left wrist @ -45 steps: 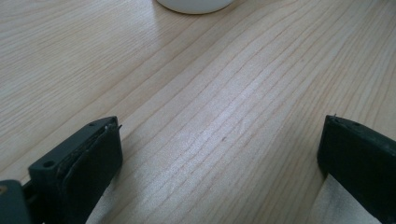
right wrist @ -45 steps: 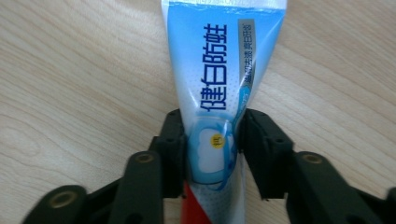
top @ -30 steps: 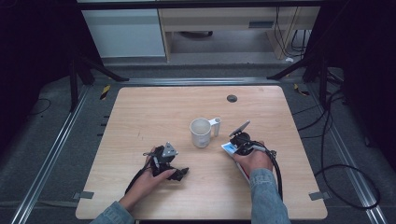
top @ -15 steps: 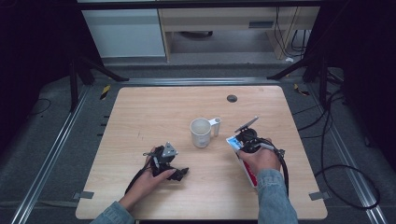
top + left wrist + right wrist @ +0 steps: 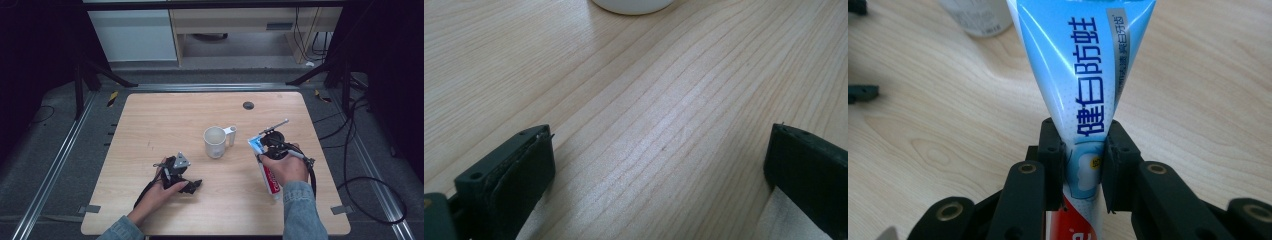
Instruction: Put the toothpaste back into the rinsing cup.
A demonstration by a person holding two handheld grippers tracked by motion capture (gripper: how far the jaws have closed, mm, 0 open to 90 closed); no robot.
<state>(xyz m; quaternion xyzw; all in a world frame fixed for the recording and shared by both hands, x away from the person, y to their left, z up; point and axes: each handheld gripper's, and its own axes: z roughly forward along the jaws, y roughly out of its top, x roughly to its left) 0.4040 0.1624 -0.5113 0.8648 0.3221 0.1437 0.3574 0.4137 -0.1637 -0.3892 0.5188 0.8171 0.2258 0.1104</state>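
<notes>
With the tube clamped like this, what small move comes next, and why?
Probably carry the toothpaste tube toward the white mug: the right gripper is shut on the tube, the mug stands open close beside it, and the left gripper rests idle on the table, jaws open.

We see a glossy, smooth plastic toothpaste tube (image 5: 1083,75) pinched in our right claw (image 5: 1083,172) of matt black plastic, a smooth glazed white mug (image 5: 215,142), and a pale, matt wood-grain surface (image 5: 165,120).
</notes>
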